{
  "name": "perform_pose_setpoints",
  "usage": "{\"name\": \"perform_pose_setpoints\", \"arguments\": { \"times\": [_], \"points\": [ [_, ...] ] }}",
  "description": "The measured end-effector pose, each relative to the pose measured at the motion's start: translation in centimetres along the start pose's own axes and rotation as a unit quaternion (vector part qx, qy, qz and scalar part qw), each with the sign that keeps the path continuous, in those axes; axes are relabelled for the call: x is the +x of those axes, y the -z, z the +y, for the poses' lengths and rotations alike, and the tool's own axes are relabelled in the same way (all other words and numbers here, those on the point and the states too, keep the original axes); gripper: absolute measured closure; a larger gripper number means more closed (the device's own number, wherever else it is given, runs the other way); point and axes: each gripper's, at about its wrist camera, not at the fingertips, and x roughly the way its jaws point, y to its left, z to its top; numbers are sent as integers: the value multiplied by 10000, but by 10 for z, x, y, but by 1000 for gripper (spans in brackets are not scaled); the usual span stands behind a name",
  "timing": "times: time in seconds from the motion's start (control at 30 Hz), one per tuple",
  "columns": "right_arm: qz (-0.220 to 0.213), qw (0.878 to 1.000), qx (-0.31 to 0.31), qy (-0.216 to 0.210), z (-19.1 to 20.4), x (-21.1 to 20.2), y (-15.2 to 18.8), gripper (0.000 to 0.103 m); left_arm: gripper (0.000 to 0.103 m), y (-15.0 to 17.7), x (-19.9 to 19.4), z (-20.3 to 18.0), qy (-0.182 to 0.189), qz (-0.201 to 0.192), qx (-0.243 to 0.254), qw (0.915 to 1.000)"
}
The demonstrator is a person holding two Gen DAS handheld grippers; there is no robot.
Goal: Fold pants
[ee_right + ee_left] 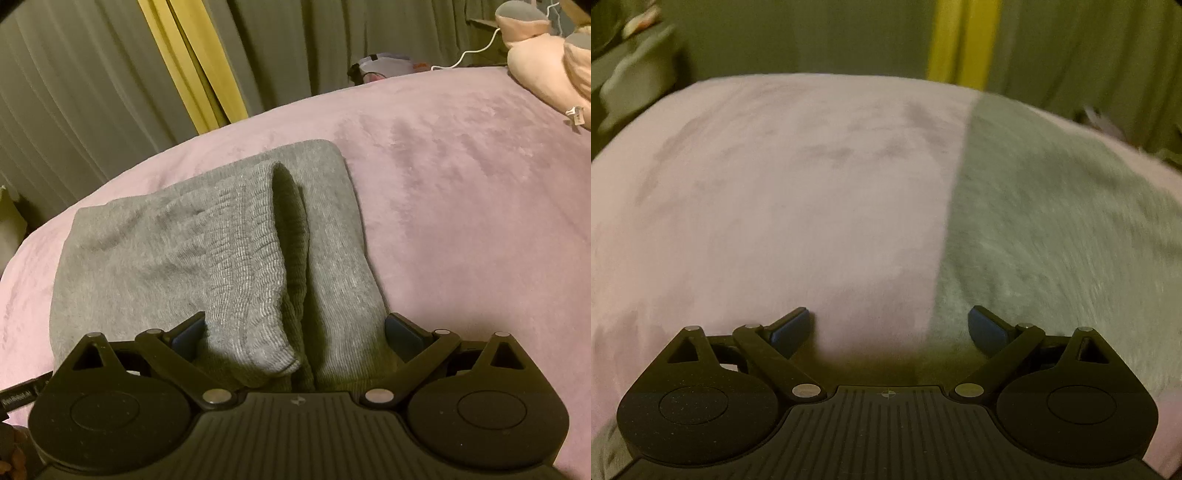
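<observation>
Centrally in the right wrist view, the grey pants [207, 243] lie folded into a compact bundle on the pink blanket [461, 206]. The ribbed waistband [251, 258] runs from the bundle's 12 o'clock edge down to 6 o'clock, where its rounded end sits between the fingers. A dark fold crease lies just beside the waistband toward 3 o'clock.

The right gripper [295, 334] has its jaws spread wide. The near end of the pants lies between them. The blue pads [404, 338] sit close to the cloth on either side; whether they touch it cannot be determined. No pinch of the fabric is visible, so the state reads as released.

In the left wrist view, which is motion-blurred, the pants [1052, 229] fill the area from 1 o'clock to 4 o'clock. Their straight edge runs from 12 o'clock toward 6 o'clock against the pink blanket [757, 203]. The left gripper [888, 328] is spread apart with nothing between its fingers; it stands over the boundary between cloth and blanket.

Beyond the bed, grey-green curtains [74, 81] hang at 10 to 12 o'clock, with a yellow strip [192, 66] between them. At 2 o'clock in the right wrist view, a pink plush item [543, 62] rests on the blanket, with a white cable [469, 55] beside it.
</observation>
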Motion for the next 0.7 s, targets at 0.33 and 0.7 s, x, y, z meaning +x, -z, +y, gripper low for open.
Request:
{"name": "perform_pose_setpoints", "arguments": {
  "times": [0.33,0.7],
  "points": [
    [-375,9993,-20,-39,2,-16,2,4,6,-20,-34,-45,-250,-1164,846,9893],
    [-130,9961,773,-406,-29,5,3,4,6,-54,2,-143,703,-804,1251,9864]
  ]
}}
